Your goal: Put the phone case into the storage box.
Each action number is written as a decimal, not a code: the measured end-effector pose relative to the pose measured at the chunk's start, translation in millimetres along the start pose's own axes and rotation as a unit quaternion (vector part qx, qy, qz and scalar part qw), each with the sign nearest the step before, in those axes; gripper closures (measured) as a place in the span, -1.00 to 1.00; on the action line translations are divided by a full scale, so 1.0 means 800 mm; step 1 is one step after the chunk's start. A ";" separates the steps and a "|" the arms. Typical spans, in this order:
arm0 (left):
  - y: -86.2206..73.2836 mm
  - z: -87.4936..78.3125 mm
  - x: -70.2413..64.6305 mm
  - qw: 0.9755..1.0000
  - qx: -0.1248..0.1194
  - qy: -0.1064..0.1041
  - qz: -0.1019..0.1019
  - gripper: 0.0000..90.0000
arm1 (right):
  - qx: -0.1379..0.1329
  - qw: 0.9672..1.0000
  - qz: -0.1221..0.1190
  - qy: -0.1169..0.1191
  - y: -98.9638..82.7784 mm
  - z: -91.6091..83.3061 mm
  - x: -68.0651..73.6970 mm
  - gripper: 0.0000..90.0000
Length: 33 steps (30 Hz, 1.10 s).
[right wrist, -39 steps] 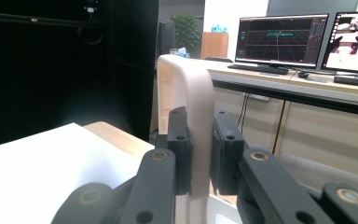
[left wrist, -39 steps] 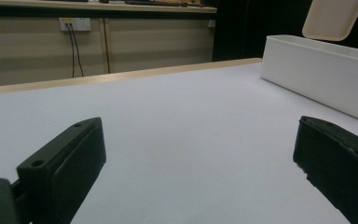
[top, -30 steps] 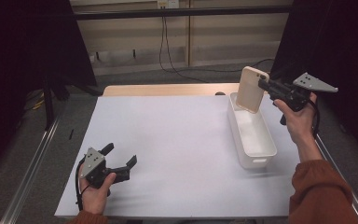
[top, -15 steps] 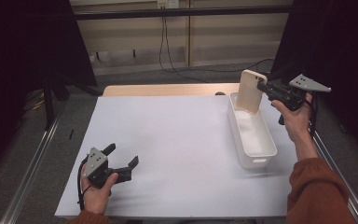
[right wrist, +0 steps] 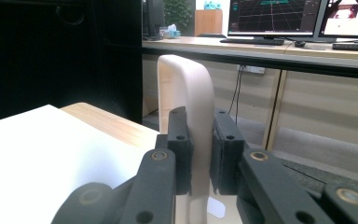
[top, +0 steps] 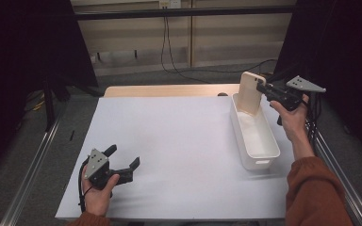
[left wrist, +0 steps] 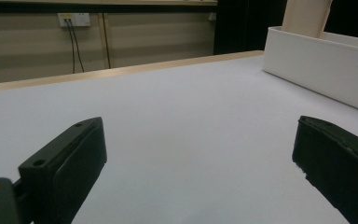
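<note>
The right gripper [top: 263, 89] was clenched on a pale beige flat piece [top: 250, 92] with rounded corners, holding it upright and slightly tilted over the far end of a long white bin [top: 268, 151] that stood at the right side of the table. In the right gripper view the two black pads pressed on either side of the piece's [right wrist: 192, 107] thin edge, its rounded top rising above them. The lower end of the piece dipped inside the bin's far end; whether it touched the bottom could not be told. The left gripper [top: 122, 165] rested at the near left of the white table [top: 169, 141], well apart from the bin, its jaws spread wide and released with nothing between them. In the left gripper view the bin [left wrist: 317, 65] stood far off to the right.
</note>
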<state>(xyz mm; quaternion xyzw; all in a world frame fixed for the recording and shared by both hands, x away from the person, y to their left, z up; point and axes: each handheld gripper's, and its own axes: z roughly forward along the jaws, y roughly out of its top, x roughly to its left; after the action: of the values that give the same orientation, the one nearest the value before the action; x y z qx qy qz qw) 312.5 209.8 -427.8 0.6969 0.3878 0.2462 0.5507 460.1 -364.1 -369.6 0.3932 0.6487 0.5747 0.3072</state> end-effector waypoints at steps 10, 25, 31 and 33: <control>0.000 0.000 0.002 1.000 0.003 0.002 0.005 -0.93 | 0.015 1.000 -0.002 0.000 -0.014 0.016 -0.002 0.79; -0.001 0.002 0.002 1.000 0.007 0.005 0.007 -0.92 | 0.024 1.000 0.001 0.005 -0.029 0.028 -0.008 0.79; -0.001 0.003 0.003 1.000 0.008 0.004 0.007 -0.92 | 0.036 0.999 -0.009 0.002 -0.034 0.034 -0.012 0.79; -0.001 0.004 0.002 1.000 0.008 0.003 0.007 -0.92 | 0.038 0.999 -0.010 0.001 -0.033 0.036 -0.015 0.79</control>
<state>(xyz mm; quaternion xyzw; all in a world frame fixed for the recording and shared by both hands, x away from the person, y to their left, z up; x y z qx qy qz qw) 315.5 209.5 -429.7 0.7035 0.3865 0.2493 0.5417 486.1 -360.8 -400.7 0.3978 0.6742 0.5468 0.2969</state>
